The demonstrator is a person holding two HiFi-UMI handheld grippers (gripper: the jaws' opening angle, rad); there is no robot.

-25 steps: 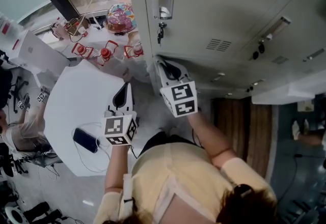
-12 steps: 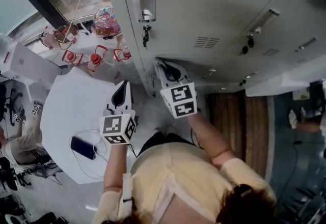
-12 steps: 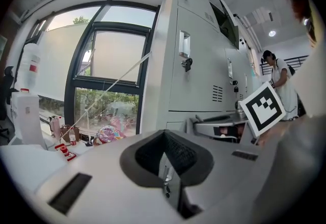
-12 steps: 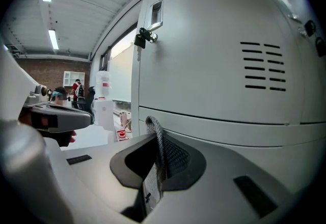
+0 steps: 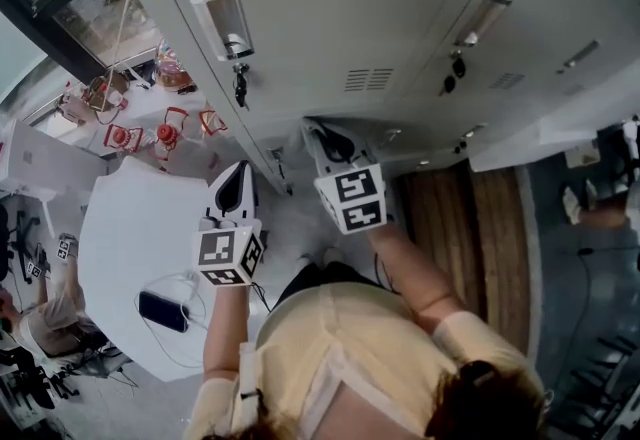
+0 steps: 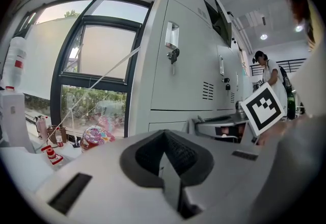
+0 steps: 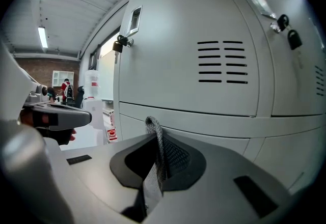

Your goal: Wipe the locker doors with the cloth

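Observation:
Grey locker doors [image 5: 330,18] fill the top of the head view, each with a vent and a lock; one has a key [image 5: 240,83] hanging in it. My right gripper [image 5: 330,136] points at the lower edge of the lockers and is shut on the cloth [image 7: 153,129], a grey woven fold poking up between its jaws [image 7: 158,164]. The locker door [image 7: 214,39] stands close ahead of it, apart from the cloth. My left gripper [image 5: 237,186] is held lower and to the left, shut with nothing in it [image 6: 168,167], and faces the locker's side [image 6: 188,65].
A white table [image 5: 140,218] sits at the left with a dark phone [image 5: 162,310] and cable on it. Red-capped bottles [image 5: 165,133] stand by the window sill. A wooden floor strip [image 5: 500,228] runs on the right. A person [image 6: 267,67] stands far off.
The head view has swung, so the lockers now sit further left and fill more of the frame. Both grippers stay in front of the body, still shut.

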